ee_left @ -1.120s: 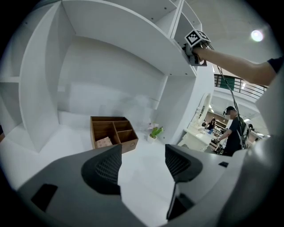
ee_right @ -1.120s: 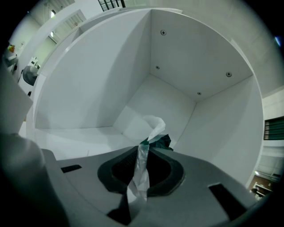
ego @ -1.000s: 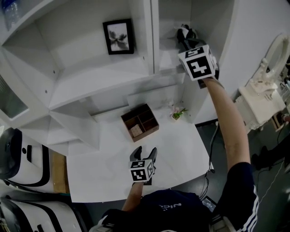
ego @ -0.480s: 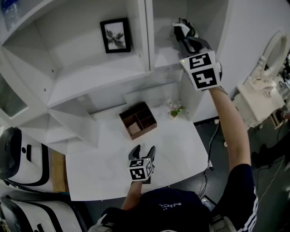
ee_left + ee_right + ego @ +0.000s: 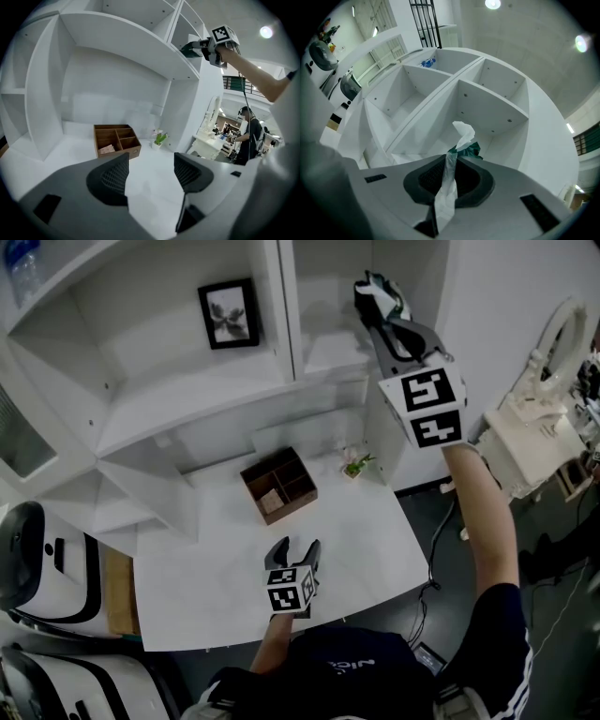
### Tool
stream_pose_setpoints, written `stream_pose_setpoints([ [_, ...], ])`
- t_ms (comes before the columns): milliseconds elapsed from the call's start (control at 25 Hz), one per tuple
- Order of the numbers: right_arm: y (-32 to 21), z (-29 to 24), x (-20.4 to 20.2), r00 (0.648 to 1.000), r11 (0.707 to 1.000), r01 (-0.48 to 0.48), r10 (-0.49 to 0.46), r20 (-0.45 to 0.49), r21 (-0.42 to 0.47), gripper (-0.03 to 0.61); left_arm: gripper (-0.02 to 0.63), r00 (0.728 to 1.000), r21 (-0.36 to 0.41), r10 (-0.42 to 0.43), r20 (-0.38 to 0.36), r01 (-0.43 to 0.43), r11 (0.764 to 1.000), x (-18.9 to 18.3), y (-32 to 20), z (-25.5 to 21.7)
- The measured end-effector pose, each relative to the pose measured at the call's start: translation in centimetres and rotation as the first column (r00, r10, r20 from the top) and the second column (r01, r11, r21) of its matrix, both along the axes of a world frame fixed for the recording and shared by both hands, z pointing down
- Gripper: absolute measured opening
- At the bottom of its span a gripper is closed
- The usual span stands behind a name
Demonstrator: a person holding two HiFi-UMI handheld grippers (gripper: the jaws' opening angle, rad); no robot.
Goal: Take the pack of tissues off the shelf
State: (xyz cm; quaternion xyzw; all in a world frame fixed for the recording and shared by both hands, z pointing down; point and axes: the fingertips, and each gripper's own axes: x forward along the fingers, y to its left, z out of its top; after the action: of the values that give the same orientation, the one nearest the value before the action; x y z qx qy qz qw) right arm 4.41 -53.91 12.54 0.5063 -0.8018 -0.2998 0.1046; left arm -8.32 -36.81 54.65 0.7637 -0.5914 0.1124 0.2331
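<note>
The pack of tissues (image 5: 379, 296) is a white and green plastic pack, pinched by its thin wrapper end. My right gripper (image 5: 377, 319) is shut on it, raised in front of the upper right shelf compartment (image 5: 333, 351). In the right gripper view the pack (image 5: 458, 140) runs up between the closed jaws of that gripper (image 5: 449, 182). The left gripper view shows the pack (image 5: 190, 48) high up by the shelf edge. My left gripper (image 5: 294, 553) hangs over the white table (image 5: 216, 559), open and empty (image 5: 150, 171).
A brown wooden divided box (image 5: 278, 486) and a small potted plant (image 5: 354, 465) sit at the back of the table. A framed picture (image 5: 224, 314) stands in the left shelf compartment. White ornate furniture (image 5: 534, 427) stands at the right, white machines (image 5: 37, 559) at the left.
My right gripper has drawn back out of the shelf compartment toward the right, carrying the tissue pack. The left gripper has stayed in place.
</note>
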Motion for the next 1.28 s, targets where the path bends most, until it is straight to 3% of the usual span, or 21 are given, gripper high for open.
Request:
stream_pose_setpoints([
  [360, 4.3, 1.3, 1.1, 0.999, 0.998, 0.023, -0.02, -0.046, 0.059, 0.043, 0.299, 1.0, 0.019, 0.011, 0.016, -0.011, 1.0, 1.1, 1.1, -0.5],
  [1280, 13.6, 6.8, 2.2, 0.998, 0.993, 0.064, -0.062, -0.03, 0.096, 0.043, 0.295, 0.999, 0.118, 0.032, 0.037, -0.036, 0.992, 2.1, 4.8, -2.2],
])
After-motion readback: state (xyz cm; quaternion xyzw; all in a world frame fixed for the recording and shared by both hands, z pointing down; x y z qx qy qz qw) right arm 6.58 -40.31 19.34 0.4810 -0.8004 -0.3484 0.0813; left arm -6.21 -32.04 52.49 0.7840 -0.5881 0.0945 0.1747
